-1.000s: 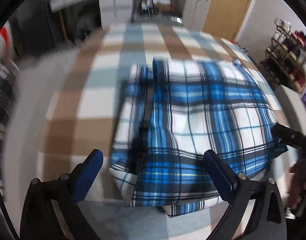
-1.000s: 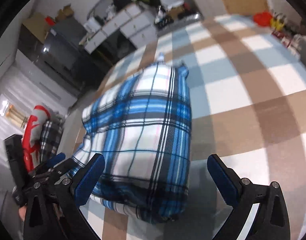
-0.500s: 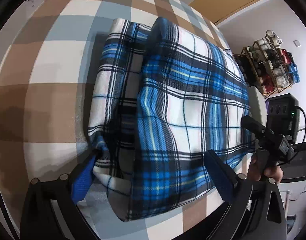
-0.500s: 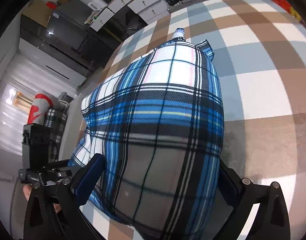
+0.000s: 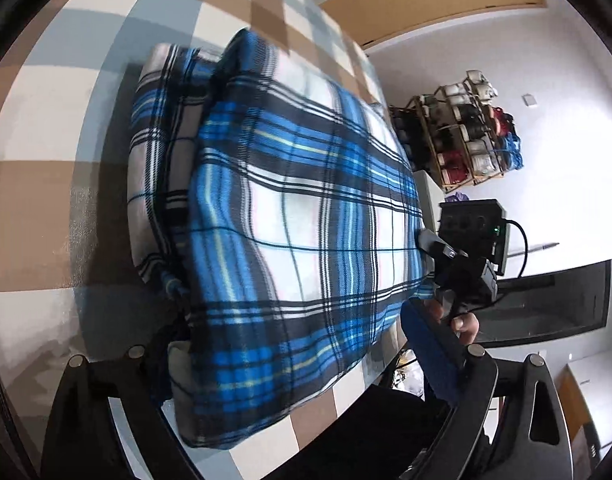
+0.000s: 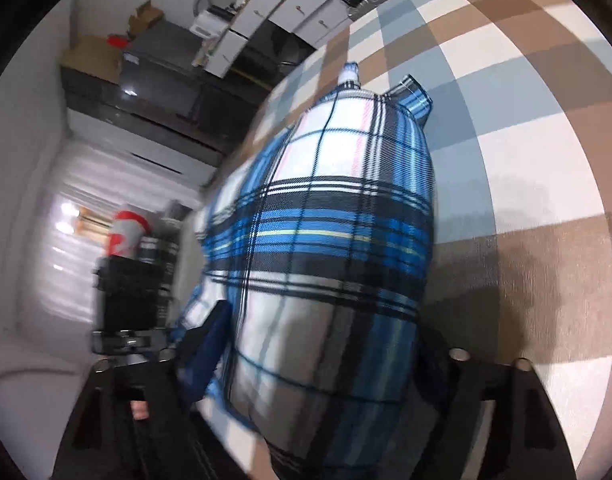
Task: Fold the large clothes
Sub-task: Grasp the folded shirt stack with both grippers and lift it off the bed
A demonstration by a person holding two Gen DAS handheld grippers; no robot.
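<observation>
Blue, white and black plaid garment (image 5: 306, 216); brown, white, grey-blue checked cover (image 5: 65, 128).

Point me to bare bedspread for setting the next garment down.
Free: the brown, white and grey checked bedspread beyond the folded blue plaid flannel garment. Crowded: the near bed edge, where both hand-held grippers straddle it.

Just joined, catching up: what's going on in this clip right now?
A person with a handheld gripper in each hand is folding a blue plaid garment on a checked brown, grey and white cover. It is already folded into a thick bundle. The left gripper and right gripper each straddle a near end of it, fingers closing around the fabric, not clearly pinching yet.
</observation>
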